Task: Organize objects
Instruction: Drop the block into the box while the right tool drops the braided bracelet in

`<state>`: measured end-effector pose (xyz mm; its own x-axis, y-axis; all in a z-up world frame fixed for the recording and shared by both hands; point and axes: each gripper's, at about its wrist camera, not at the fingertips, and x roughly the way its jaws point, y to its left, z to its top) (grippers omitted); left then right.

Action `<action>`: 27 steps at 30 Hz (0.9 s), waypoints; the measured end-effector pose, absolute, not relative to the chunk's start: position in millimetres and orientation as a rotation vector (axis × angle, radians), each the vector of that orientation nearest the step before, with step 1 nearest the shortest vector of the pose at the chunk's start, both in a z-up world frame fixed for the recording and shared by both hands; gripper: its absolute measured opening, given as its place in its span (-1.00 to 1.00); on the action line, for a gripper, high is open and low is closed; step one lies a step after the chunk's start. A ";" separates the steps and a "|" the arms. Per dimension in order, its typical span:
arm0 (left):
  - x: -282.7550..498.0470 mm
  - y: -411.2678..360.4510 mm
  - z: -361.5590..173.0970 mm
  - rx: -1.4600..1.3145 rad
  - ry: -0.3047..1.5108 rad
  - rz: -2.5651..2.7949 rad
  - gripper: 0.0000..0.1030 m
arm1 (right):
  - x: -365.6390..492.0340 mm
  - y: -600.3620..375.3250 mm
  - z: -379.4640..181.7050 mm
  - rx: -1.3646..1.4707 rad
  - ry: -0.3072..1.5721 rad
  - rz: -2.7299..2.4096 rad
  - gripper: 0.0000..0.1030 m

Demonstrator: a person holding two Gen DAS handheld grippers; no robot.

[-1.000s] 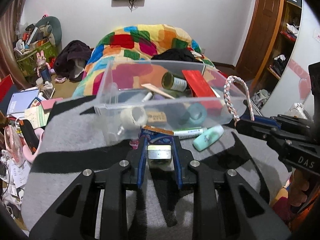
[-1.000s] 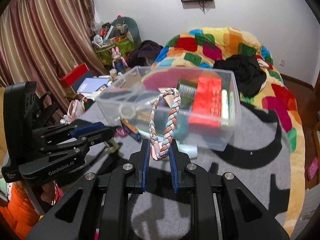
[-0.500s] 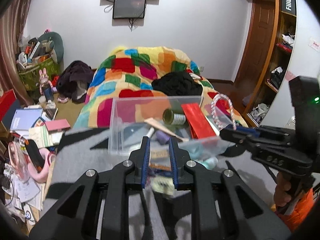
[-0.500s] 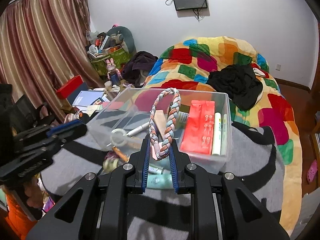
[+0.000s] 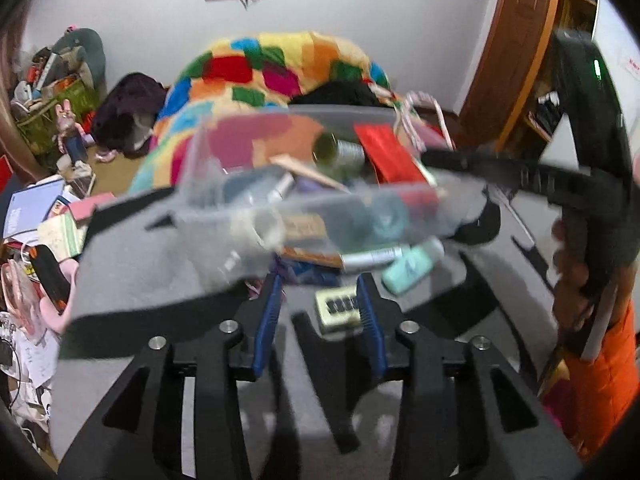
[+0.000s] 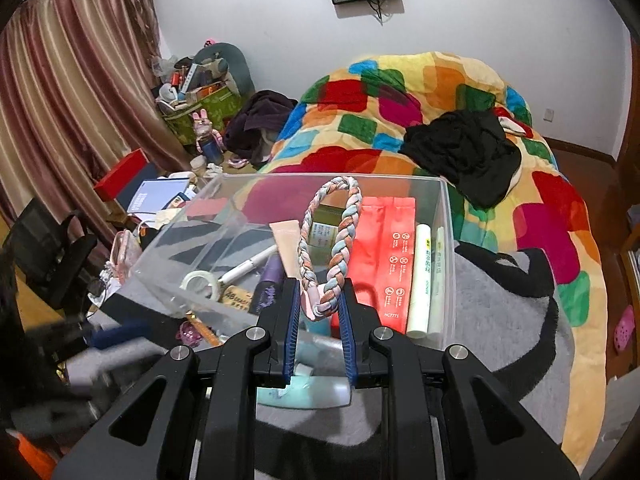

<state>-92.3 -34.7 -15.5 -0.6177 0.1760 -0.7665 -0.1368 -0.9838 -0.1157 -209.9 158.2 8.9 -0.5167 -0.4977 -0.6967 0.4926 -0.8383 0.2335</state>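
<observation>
A patchwork quilt carries black clothing; striped curtains hang left.

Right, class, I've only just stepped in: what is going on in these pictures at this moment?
A person is tidying loose things into a clear plastic box on a grey rug. The right gripper pinches a braided rope loop above the box. The left gripper is open and low over a small tin on the rug, not gripping it.
</observation>
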 end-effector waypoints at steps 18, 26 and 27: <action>-95.0 -18.5 -31.3 -1.317 -0.035 2.650 -0.36 | -230.7 128.6 -8.8 1.157 0.033 -2.246 -0.67; -96.4 -37.1 6.7 -1.185 -0.099 2.739 -0.36 | -226.6 125.1 -7.6 1.161 0.085 -2.270 -0.48; -97.1 -39.4 10.1 -1.172 -0.110 2.746 -0.36 | -224.8 127.1 -5.8 1.155 0.083 -2.272 -0.37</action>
<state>-97.1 -39.4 10.1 -0.6821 0.1694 -0.7114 -0.1122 -0.9855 -0.1272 -224.8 127.1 -5.8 -0.4550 -0.4698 -0.7565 0.5235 -0.8283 0.1995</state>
